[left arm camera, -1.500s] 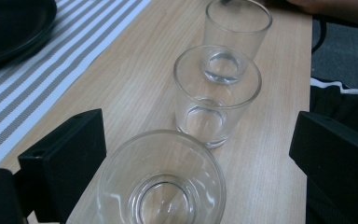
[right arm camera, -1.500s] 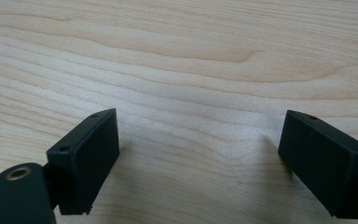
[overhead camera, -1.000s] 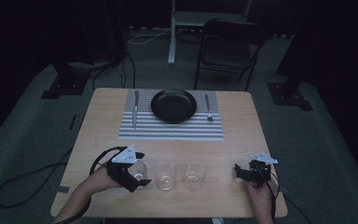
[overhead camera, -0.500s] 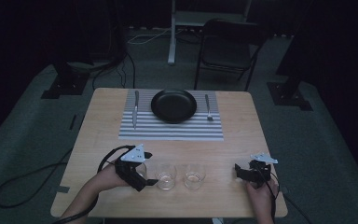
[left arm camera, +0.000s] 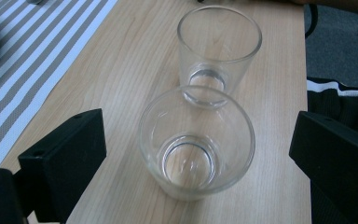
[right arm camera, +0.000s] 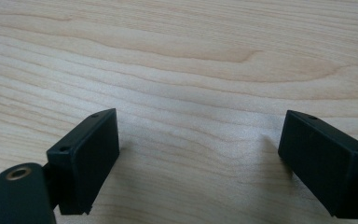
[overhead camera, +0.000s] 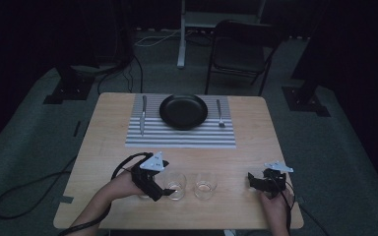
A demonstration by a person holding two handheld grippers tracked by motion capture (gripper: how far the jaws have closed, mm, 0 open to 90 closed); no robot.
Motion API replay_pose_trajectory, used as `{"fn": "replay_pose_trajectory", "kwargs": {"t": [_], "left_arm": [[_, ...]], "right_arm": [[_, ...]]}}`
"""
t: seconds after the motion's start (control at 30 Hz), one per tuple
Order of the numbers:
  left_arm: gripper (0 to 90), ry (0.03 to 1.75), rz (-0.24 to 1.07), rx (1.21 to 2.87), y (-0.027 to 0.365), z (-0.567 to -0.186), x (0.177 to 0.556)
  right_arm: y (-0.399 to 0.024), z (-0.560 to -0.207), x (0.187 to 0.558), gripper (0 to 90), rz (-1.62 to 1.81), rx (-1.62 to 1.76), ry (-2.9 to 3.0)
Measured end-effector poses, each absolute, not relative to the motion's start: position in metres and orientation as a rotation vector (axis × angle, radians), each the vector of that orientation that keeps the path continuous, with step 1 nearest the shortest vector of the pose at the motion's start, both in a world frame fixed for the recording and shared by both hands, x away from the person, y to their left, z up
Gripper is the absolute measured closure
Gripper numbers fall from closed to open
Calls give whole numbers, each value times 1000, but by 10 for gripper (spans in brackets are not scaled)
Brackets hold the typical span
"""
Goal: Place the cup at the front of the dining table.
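Two clear empty glasses stand upright near the table's front edge. My left gripper (overhead camera: 163,191) is open at the nearer glass (overhead camera: 175,186), whose far neighbour is the second glass (overhead camera: 205,187). In the left gripper view the near glass (left arm camera: 196,147) sits between the two black jaws without touching either. The second glass (left arm camera: 218,51) stands just beyond it. My left gripper (left arm camera: 198,140) holds nothing. My right gripper (overhead camera: 257,181) rests at the front right of the table. It is open in its own view (right arm camera: 198,140) over bare wood.
A striped placemat (overhead camera: 179,137) lies at the far side with a black plate (overhead camera: 183,111), a knife (overhead camera: 143,115) on its left and a fork (overhead camera: 219,114) on its right. A folding chair (overhead camera: 241,49) stands beyond the table. Cables trail off the front edge.
My left gripper has slid to the right, up to the middle glass. The leftmost glass seen a second ago is now hidden behind the gripper and hand. The right gripper has stayed put.
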State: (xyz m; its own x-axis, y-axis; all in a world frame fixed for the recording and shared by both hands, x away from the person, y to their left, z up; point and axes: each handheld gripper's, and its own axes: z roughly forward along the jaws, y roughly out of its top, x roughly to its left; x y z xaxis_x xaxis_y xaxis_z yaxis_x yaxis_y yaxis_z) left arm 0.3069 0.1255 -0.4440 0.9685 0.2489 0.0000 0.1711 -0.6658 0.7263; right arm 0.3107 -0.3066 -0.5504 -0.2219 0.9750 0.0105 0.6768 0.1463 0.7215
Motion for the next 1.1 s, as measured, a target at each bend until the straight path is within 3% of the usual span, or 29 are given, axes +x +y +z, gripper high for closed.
{"fn": "replay_pose_trajectory", "kwargs": {"t": [1.1], "left_arm": [[41, 202, 57, 2419, 61, -446, 318]], "right_arm": [[-307, -550, 311, 117, 847, 1574, 1963]]}}
